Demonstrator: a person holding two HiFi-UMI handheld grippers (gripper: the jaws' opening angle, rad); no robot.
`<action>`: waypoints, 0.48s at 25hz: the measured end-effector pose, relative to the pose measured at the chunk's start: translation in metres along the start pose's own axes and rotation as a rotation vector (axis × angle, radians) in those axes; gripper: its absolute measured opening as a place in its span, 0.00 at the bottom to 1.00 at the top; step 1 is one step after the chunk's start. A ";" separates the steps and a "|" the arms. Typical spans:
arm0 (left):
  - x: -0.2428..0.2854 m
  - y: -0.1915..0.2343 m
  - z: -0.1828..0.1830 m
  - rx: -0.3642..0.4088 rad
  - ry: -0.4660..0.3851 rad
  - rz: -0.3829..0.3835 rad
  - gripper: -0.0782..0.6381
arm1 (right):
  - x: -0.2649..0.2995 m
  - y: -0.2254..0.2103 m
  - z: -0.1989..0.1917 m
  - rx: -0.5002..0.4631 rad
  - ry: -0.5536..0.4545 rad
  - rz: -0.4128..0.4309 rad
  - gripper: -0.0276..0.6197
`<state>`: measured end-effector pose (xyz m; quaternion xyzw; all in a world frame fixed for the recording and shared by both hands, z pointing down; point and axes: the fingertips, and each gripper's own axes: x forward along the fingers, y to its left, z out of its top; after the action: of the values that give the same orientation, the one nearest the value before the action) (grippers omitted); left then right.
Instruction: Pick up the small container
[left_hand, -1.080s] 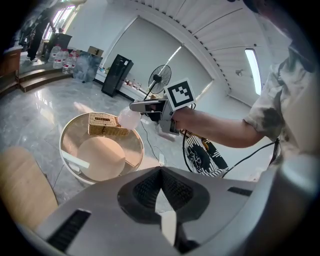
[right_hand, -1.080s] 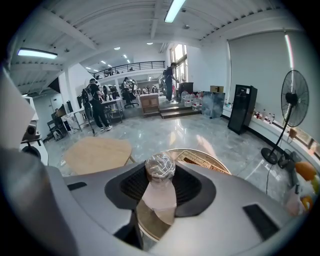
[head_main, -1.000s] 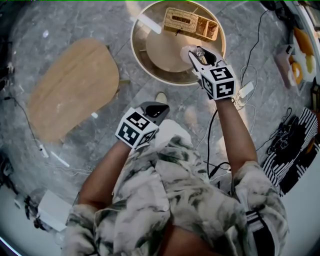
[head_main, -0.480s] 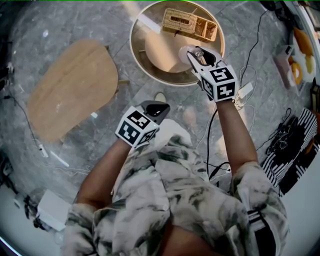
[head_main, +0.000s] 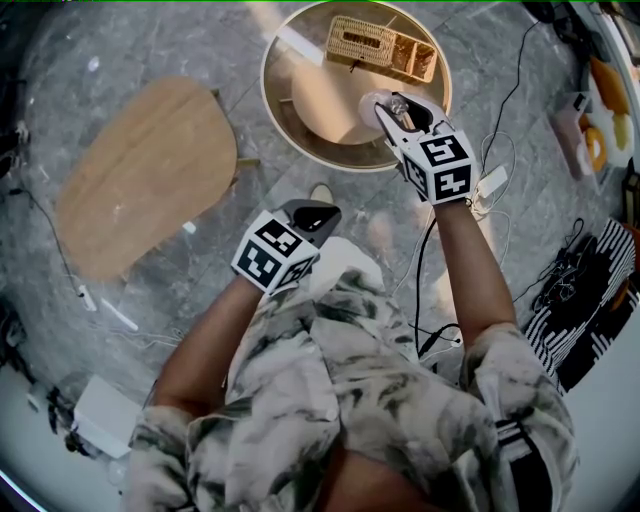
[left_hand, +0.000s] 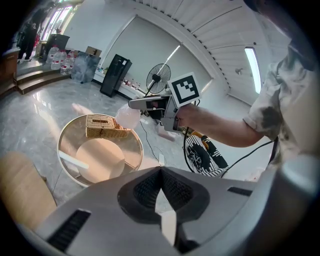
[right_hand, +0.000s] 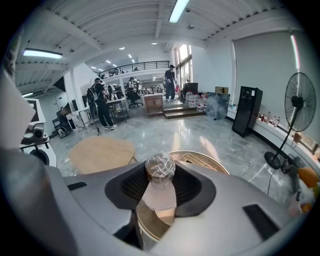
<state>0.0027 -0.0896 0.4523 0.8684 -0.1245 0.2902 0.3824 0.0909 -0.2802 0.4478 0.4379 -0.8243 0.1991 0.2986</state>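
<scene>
Small container (right_hand: 160, 168), clear-walled with a crinkled top, sits clamped between the jaws of the right gripper (head_main: 397, 110). It is held over the near right part of the round table (head_main: 268, 95). The jaw pads cover its lower body, so neither its base nor what it holds can be made out. Nearest in the head view, the person's patterned shirt (head_main: 340, 400) fills the bottom of the picture and hides the legs and the floor beneath. Just ahead of it the left gripper (head_main: 312, 215) hangs over the floor, its jaws pressed together at the tips with nothing between them, well apart from the table. Beyond it the right forearm reaches out to the table's rim. From the left gripper view the container shows only as a pale blur at the jaw tips, lined up with the right end of the wicker basket (head_main: 382, 46); whether it touches anything below cannot be told. The basket stands at the table's far side, with a white strip (head_main: 299, 46) lying to its left. A wooden table (head_main: 145, 175) stands off to the left, and a tangle of cables (head_main: 572, 262) is cut off at the right edge. Farthest, the right gripper view shows a fan (right_hand: 300, 102) and small, indistinct people (right_hand: 101, 105).
</scene>
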 end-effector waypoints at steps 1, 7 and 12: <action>0.001 0.000 0.000 0.000 0.000 0.001 0.14 | 0.000 0.000 0.000 0.000 0.000 0.001 0.28; 0.002 0.003 0.005 -0.007 0.000 0.007 0.14 | 0.002 -0.002 0.002 -0.004 0.001 0.008 0.28; 0.005 0.001 0.008 -0.007 -0.001 0.010 0.14 | 0.001 -0.003 0.003 -0.010 0.003 0.016 0.28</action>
<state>0.0095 -0.0962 0.4517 0.8665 -0.1298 0.2912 0.3841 0.0920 -0.2835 0.4465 0.4298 -0.8282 0.1981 0.3003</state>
